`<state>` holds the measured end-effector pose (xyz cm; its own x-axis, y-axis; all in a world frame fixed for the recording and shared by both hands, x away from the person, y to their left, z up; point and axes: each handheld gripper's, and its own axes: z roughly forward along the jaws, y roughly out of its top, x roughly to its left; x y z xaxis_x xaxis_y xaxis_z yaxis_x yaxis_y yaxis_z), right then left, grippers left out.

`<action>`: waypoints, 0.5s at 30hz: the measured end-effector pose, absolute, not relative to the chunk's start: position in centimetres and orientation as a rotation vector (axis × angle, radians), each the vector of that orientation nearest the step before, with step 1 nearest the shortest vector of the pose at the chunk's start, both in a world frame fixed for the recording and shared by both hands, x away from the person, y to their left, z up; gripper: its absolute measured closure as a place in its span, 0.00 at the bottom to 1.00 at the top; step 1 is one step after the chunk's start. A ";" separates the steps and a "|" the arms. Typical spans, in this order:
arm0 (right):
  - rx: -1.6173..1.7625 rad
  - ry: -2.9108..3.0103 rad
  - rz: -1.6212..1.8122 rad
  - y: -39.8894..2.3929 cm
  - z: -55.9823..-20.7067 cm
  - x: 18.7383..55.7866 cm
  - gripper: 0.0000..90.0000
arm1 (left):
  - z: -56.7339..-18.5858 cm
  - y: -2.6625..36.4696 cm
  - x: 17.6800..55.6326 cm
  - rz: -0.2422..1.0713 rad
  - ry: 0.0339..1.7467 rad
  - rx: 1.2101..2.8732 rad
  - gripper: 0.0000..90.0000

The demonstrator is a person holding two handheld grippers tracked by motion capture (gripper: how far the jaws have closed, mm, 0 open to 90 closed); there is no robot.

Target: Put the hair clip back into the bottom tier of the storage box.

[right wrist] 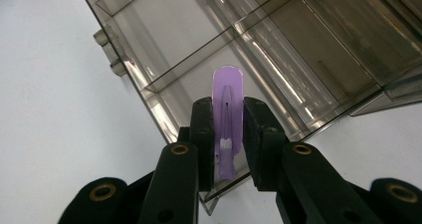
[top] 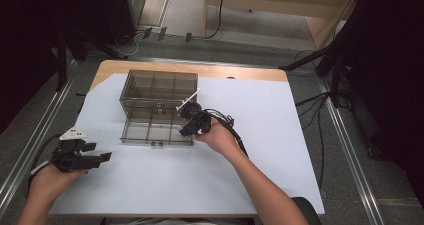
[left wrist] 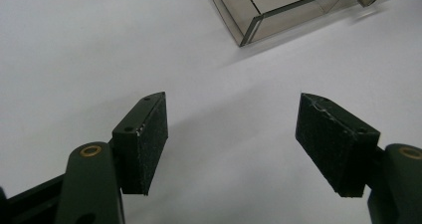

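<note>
Purple plastic, a flat clip-like piece (right wrist: pixel 228 119), is pinched upright between the pads of my right gripper (right wrist: pixel 228 134), its rounded end pointing out past the fingertips. I cannot tell exactly what the piece is. It hangs just above the near edge of the smoky clear organiser box (top: pixel 159 107), over the pulled-out bottom drawer (top: pixel 157 134) with its dividers. In the high view my right gripper (top: pixel 192 122) sits at the drawer's right front corner, so I judge the step in hand to be dropping the piece into one of the drawer's compartments.

To do it well, I would carry the piece a little further over the rim so its whole length clears the front wall and the nearest divider, then lower it until the rounded end is inside one cell before letting go. Released now, it could catch on the rim and tip out onto the white sheet (top: pixel 260 150) covering the counter. The drawer is light plastic and could slide or rock if nudged, so I would come down straight and avoid pressing on its walls.

My left gripper (top: pixel 82 157) rests near the front left of the counter, well apart from the box, its jaws standing wide with nothing between them (left wrist: pixel 231 139). It could steady the box if the drawer shifts.
</note>
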<state>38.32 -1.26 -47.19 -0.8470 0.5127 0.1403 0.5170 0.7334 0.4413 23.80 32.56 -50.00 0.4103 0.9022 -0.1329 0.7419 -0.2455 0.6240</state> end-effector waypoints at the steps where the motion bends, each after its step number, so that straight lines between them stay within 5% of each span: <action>1: -0.877 -2.912 -0.747 -1.2 -47.3 38.4 0.86 | -50.0 32.5 23.8 0.340 1.391 2.051 0.33; 15: -0.870 -2.927 -0.687 -0.6 -48.1 38.4 0.86 | -50.0 32.6 23.8 0.336 1.391 2.054 0.33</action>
